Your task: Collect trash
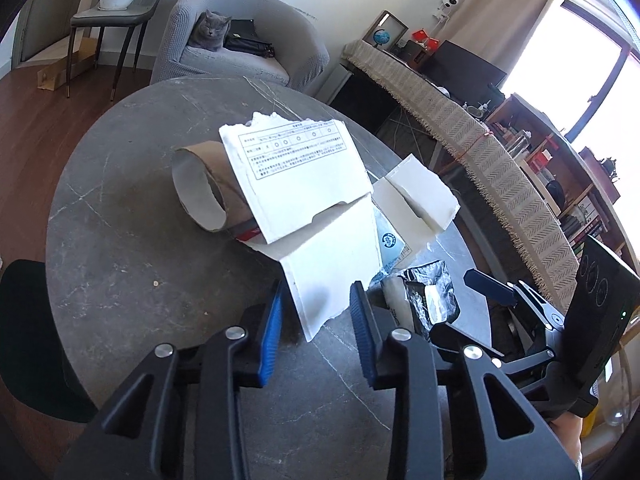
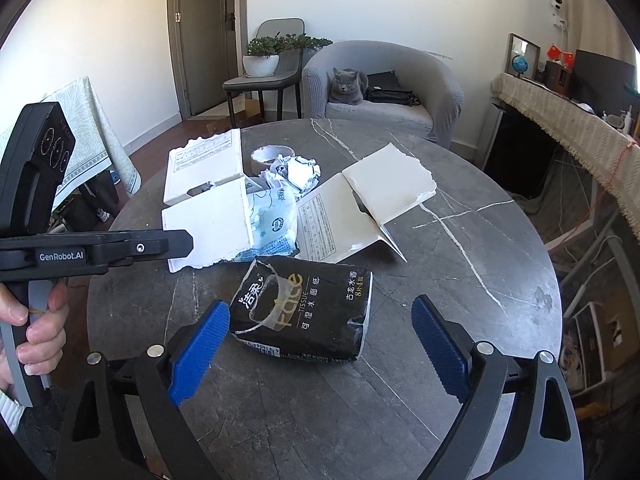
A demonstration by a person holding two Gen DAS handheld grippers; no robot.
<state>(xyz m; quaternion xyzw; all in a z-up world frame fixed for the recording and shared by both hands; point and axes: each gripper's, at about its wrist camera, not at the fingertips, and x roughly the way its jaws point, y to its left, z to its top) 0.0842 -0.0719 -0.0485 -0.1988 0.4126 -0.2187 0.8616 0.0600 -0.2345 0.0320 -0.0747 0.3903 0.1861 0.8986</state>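
Left gripper closing in on the torn white carton, right gripper poised over the tissue pack

Nearest, the left gripper has its jaws narrowed around the ragged near edge of the torn white carton, the pads just short of pressing; it should bite deeper than the flimsy tear before lifting. The right gripper stands wide open and empty, straddling the black tissue pack on the round grey table. Farther back lie a cardboard tube, crumpled paper and a second carton piece to the right.
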